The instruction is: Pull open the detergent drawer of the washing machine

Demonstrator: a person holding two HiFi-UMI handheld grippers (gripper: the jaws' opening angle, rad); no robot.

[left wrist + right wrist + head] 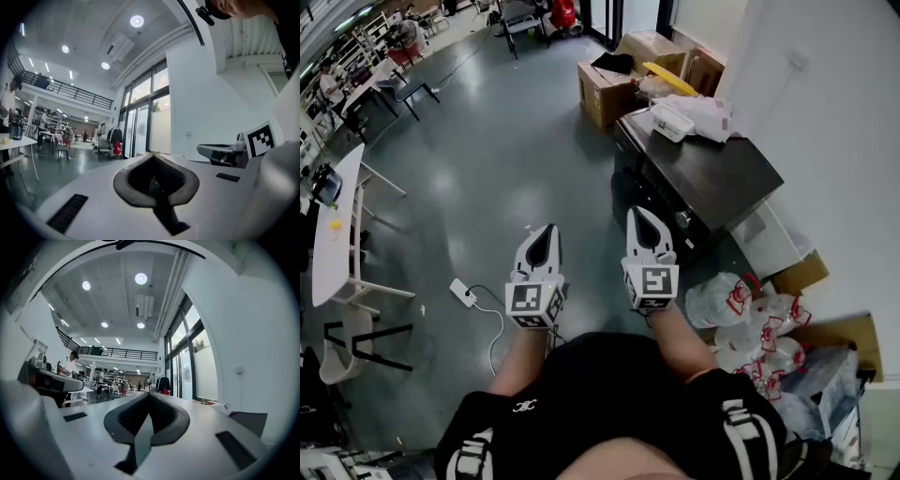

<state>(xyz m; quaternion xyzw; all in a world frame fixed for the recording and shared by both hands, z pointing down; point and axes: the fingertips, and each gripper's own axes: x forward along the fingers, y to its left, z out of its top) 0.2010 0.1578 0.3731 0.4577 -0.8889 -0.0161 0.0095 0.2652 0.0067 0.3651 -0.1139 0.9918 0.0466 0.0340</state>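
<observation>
While both grippers point level over the grey floor (502, 159), the washer (717, 178) stands ahead and to their right, against the white wall (825, 122). The right gripper (639, 212) is near its front side; the left gripper (546, 229) is farther off, with open floor ahead of it. In each gripper view the jaws meet tip to tip with nothing between them. The washer is a dark, boxy unit with a glossy top, and white bags (698, 114) lie at the top's far end. Its front is steeply foreshortened, so the drawer cannot be picked out.
</observation>
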